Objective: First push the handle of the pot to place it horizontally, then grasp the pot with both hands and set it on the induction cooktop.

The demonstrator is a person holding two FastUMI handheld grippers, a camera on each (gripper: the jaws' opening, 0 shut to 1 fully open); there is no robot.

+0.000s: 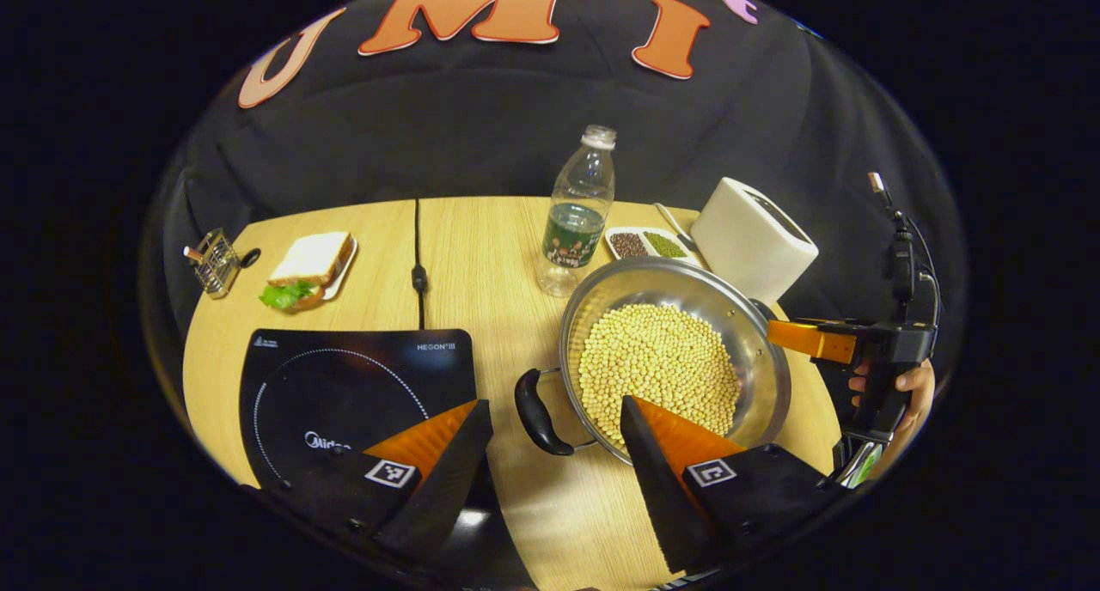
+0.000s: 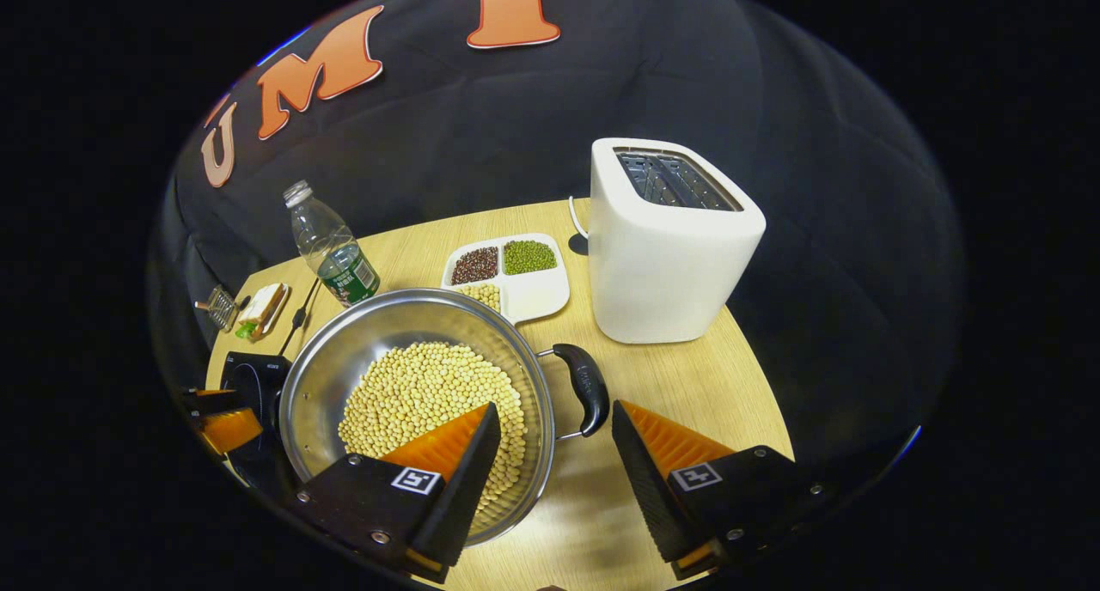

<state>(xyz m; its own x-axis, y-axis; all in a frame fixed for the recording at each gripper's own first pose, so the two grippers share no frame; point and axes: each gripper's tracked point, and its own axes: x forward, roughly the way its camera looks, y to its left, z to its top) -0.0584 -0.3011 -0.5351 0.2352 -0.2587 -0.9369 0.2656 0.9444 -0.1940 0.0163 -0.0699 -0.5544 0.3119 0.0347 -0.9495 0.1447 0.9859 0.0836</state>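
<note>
the shiny silver pot (image 2: 344,350) has black handles (image 2: 584,387) and holds pale yellow beans (image 2: 412,393). the toaster (image 2: 666,252) is white, the cooktop (image 1: 344,385) black with a dotted white circle, the table (image 1: 490,256) light wood grain.

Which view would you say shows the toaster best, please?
The right gripper view: the toaster stands large and whole there, with its top slots open to sight. The left gripper view shows the toaster smaller, behind the pot, with its base hidden.
</note>
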